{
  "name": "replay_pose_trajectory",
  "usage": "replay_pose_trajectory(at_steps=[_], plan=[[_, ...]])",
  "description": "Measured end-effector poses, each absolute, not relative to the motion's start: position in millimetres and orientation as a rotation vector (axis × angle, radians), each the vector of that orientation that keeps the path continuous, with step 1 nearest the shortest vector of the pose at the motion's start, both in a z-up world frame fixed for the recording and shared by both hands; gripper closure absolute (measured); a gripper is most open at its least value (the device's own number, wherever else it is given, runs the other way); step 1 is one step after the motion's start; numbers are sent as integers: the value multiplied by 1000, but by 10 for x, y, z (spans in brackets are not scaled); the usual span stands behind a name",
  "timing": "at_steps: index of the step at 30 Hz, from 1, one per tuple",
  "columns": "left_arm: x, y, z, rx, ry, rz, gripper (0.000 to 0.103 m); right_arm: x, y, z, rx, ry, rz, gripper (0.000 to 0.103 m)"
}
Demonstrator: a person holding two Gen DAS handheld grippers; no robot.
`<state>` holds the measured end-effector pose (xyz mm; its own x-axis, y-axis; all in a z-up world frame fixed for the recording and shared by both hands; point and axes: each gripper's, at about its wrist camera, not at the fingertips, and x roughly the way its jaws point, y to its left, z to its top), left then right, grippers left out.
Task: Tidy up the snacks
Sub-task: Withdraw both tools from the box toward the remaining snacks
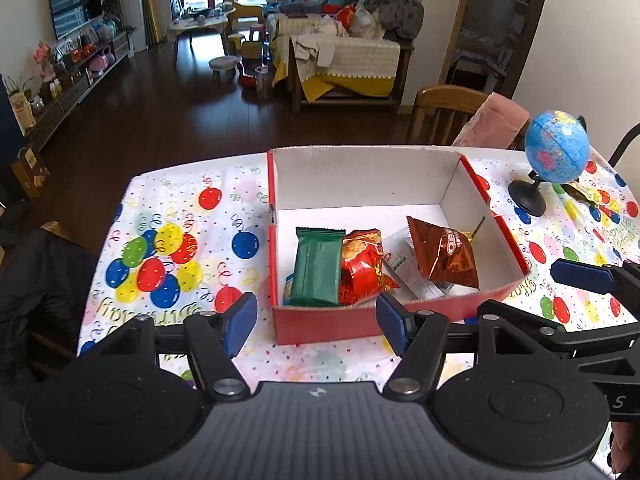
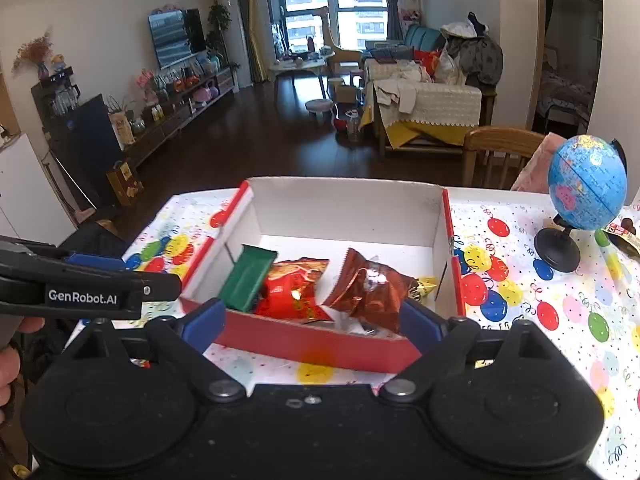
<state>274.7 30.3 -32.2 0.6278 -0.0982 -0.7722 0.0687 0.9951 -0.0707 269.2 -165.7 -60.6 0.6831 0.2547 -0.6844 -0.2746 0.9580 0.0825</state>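
A cardboard box, red outside and white inside, stands open on the balloon-print table. Inside lie a green packet, a red packet, a white packet and a brown packet. My left gripper hangs open just before the box's near wall, nothing between its blue pads. In the right wrist view the same box holds the green packet, red packet and brown packet. My right gripper stands wide open at the near wall, holding nothing.
A small blue globe on a black stand sits on the table right of the box, with a dark snack wrapper behind it. A wooden chair with pink cloth stands at the far edge. A hand holds the left gripper.
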Motion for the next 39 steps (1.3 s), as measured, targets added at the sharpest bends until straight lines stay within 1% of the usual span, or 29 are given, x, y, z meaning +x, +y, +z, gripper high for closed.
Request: replay_pose_trajectory(at_steps=[2, 6, 9, 11, 13, 14, 16, 20, 25, 31, 39], plan=[[2652, 340, -277, -40, 877, -98, 32, 2597, -1623, -558, -26, 753, 306, 9], [2445, 425, -195, -47, 857, -103, 31, 2411, -1568, -486, -22, 740, 322, 8], [2280, 488, -142, -57, 845, -111, 24, 2271, -1533, -451, -14, 735, 336, 8], [2170, 533, -115, -67, 839, -119, 24, 2177, -1493, -441, -14, 731, 343, 7], [2072, 579, -95, -77, 835, -125, 24, 2088, -1460, -427, -11, 725, 349, 2], [2015, 597, -84, -78, 832, -126, 24, 2046, -1449, -424, -9, 720, 350, 2], [1921, 636, -73, -84, 826, -130, 18, 1979, -1424, -426, -4, 720, 361, 2], [1732, 701, -41, -86, 790, -121, 17, 1839, -1366, -450, 4, 726, 372, 1], [1556, 820, -63, -117, 786, -110, 5, 1666, -1312, -509, 30, 739, 400, 0], [1367, 976, -225, -152, 815, -78, 4, 1458, -1241, -662, 45, 777, 419, 0], [1227, 1126, -556, -184, 906, -45, 4, 1305, -1121, -894, 37, 834, 427, 0]])
